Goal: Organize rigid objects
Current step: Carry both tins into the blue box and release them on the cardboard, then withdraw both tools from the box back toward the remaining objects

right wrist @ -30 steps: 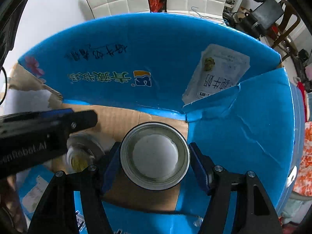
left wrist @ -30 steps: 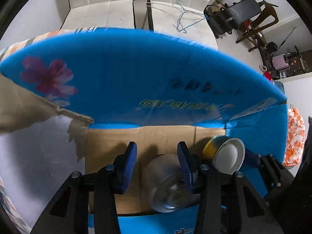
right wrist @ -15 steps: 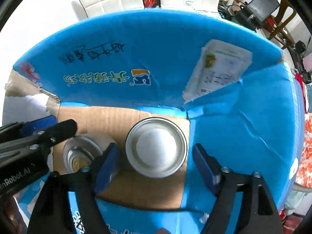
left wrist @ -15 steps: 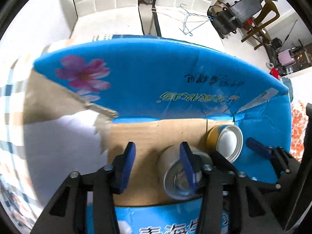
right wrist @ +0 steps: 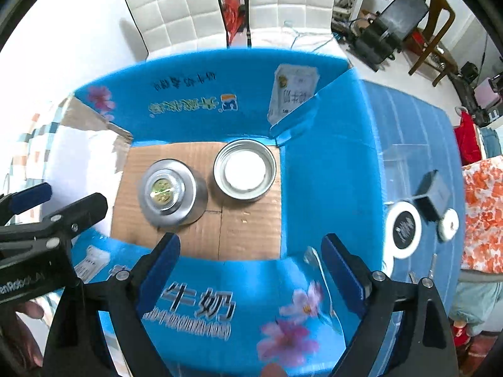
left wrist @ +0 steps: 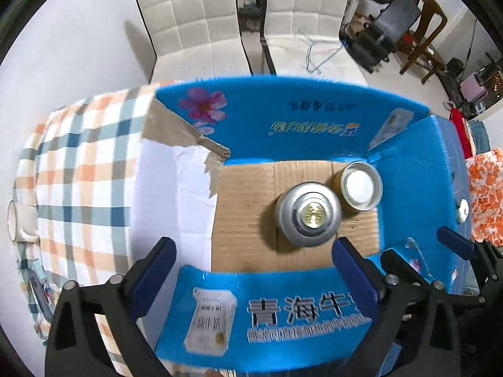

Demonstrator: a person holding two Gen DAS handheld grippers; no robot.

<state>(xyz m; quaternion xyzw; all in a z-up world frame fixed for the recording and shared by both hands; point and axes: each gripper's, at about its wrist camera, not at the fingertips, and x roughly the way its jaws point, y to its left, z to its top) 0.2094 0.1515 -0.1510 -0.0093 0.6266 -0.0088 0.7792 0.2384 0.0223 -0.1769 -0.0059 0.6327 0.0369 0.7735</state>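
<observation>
Both tongs (left wrist: 254, 262) (right wrist: 250, 259) lifted above box rim (left wrist: 270, 275), empty.

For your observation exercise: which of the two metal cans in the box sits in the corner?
The can with the white disc on top; the other can has a brass centre.

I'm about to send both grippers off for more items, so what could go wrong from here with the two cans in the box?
1. The silver canister and the white-topped tin stand very close together in the blue box's right corner; anything lowered beside them could knock one over.
2. The near box wall lies just ahead of the open left gripper and right gripper; a low pass might snag it and shift the box.
</observation>
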